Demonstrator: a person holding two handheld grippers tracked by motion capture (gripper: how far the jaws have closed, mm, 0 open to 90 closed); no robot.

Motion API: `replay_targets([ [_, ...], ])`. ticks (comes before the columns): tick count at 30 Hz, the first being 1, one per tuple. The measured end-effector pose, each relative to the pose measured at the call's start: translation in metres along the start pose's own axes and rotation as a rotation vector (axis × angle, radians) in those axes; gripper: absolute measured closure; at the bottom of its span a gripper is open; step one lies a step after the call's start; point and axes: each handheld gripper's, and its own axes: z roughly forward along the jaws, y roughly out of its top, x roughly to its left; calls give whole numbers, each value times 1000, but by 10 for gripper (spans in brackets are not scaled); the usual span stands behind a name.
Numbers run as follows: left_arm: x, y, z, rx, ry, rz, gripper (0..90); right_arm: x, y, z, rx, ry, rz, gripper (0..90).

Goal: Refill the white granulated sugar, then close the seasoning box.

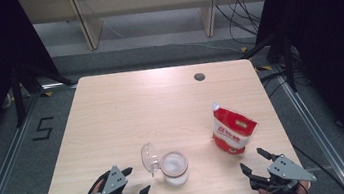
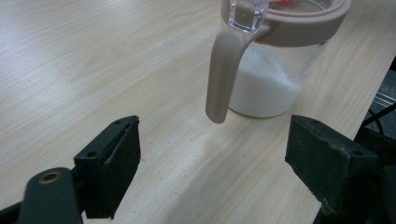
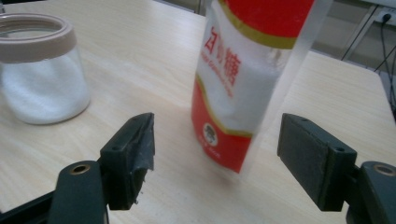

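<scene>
Left gripper (image 1: 135,180): jaws wide apart, holding nothing, low at the near edge of the surface (image 1: 126,108). Just ahead stands the jar (image 1: 175,167), part-filled with white grains; its top is cut off in the left gripper view. Its clear lid (image 1: 148,157) is tipped open.

Right gripper (image 1: 254,161): jaws spread, empty. The red-and-white bag (image 1: 233,129) stands upright just beyond, untouched; its top is cut off in the right gripper view.

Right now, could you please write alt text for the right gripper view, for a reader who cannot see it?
A red-and-white pouch of white granules stands on a pale wooden table, just beyond the right gripper, whose black fingers are open and touch nothing. At the left stands a clear jar with a beige rim, partly filled with white powder.
</scene>
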Motion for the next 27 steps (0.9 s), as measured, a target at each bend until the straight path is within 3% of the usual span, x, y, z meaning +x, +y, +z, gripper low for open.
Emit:
replay_targets([
  [9, 0, 0, 0, -5, -2, -1, 177, 9, -3, -3, 30, 34, -17, 272],
  [10, 0, 0, 0, -13, -7, -4, 177, 9, -4, -3, 17, 21, -40, 272],
  [11, -2, 0, 0, -7, -7, -34, 177, 12, -4, -4, 33, 37, -13, 272],
  [13, -2, 0, 0, -1, -9, -26, 177, 13, -4, -4, 29, 29, -18, 272],
  [14, 0, 0, 0, -3, -5, 2, 177, 12, -4, -4, 39, 34, -25, 272],
  [15, 0, 0, 0, -3, -3, -1, 177, 10, -4, -2, 17, 27, -48, 272],
  [18, 0, 1, 0, -8, -9, -4, 177, 12, -5, -3, 51, 44, -7, 272],
  [20, 0, 1, 0, -6, -9, -4, 177, 10, -6, -2, 49, 45, -23, 271],
  [21, 0, 1, 0, -4, -10, -2, 177, 8, -6, -1, 33, 29, -55, 271],
  [24, 0, 1, 0, -9, -6, -9, 178, 8, -6, 0, 29, 34, -54, 272],
  [25, -2, 1, 0, -10, 1, -31, 182, 8, -7, 0, 37, 39, -49, 271],
  [27, -1, 1, -1, -2, -3, -19, 187, 8, -7, 0, 43, 39, -51, 271],
])
